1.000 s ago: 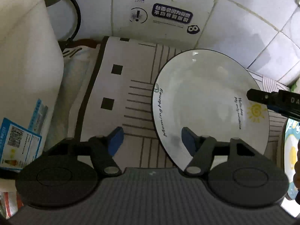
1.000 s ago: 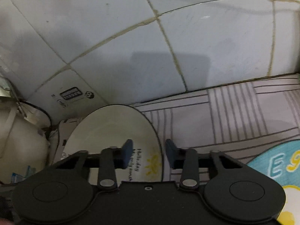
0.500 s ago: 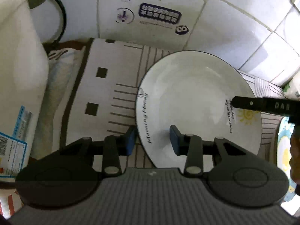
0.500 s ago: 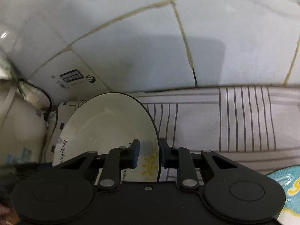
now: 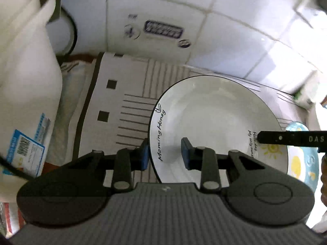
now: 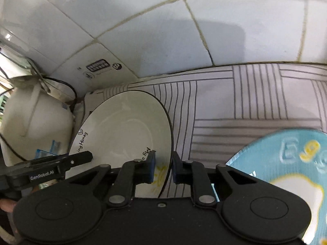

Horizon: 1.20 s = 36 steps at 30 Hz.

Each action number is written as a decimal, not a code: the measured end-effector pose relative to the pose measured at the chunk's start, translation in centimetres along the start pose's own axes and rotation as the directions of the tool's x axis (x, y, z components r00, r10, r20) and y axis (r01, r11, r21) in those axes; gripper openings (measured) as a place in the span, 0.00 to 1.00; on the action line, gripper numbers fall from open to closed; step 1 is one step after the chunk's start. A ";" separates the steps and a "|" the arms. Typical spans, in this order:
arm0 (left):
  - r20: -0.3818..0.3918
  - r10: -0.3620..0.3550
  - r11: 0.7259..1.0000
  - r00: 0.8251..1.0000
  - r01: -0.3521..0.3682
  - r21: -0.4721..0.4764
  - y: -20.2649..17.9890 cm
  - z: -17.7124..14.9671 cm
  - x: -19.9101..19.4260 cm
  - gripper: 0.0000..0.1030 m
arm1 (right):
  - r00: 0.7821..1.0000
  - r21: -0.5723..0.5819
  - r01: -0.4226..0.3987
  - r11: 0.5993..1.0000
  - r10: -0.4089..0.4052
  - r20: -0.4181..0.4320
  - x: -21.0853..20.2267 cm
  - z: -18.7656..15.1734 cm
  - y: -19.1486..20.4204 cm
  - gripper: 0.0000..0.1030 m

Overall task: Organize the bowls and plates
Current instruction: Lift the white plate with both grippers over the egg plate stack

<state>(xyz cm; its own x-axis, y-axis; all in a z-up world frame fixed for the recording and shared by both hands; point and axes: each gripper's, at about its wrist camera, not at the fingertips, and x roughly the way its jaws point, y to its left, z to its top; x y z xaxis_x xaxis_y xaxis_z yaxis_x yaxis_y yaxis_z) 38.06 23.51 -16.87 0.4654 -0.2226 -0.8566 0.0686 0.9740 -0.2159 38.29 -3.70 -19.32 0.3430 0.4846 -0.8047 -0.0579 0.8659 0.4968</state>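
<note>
A white deep plate [image 5: 214, 122] with a black rim and "Morning Honey" lettering sits between both grippers over the striped cloth [image 5: 126, 94]. My left gripper [image 5: 165, 155] straddles its left rim, one pad outside and one inside, jaws closing and pressing on it. In the right wrist view the same plate [image 6: 126, 126] has its right rim, by the sun drawing, between the pads of my right gripper [image 6: 163, 171], whose jaws are also closing on it. Each view shows a finger of the other gripper reaching the far rim: right finger [image 5: 286, 138], left finger [image 6: 61, 163].
A blue plate [image 6: 286, 163] with yellow print lies on the cloth just right of the white plate. A large white plastic container [image 5: 26, 81] with a black cable stands at the left. The tiled wall [image 5: 224, 30] rises directly behind the cloth.
Both grippers' jaws have narrowed from wide apart onto the white plate's opposite rims. Both views have shifted, and the blue plate now fills more of the right wrist view.
</note>
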 end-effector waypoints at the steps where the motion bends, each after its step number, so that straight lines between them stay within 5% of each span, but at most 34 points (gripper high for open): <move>1: 0.004 -0.016 1.000 1.000 0.016 0.009 -0.3 0.0 -0.6 0.29 | 1.000 -0.002 0.003 1.000 -0.003 0.011 -0.8 -0.3 0.1 0.20; 20: -0.043 -0.130 0.970 0.991 0.136 0.201 -6.7 -2.1 -8.9 0.29 | 0.971 0.075 0.026 0.997 -0.043 0.234 -12.6 -9.3 0.8 0.20; 36: -0.132 -0.166 0.938 0.977 0.198 0.284 -15.4 -2.9 -5.8 0.30 | 0.943 0.179 0.059 0.982 -0.113 0.312 -18.3 -12.1 -5.7 0.20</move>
<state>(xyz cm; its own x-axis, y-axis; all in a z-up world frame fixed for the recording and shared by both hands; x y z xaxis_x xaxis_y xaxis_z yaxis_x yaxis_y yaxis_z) 31.69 9.70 -9.92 0.3265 -0.3851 -0.8632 0.4073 0.8814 -0.2392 20.99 -15.99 -11.30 0.6225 0.3207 -0.7139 0.1307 0.8568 0.4988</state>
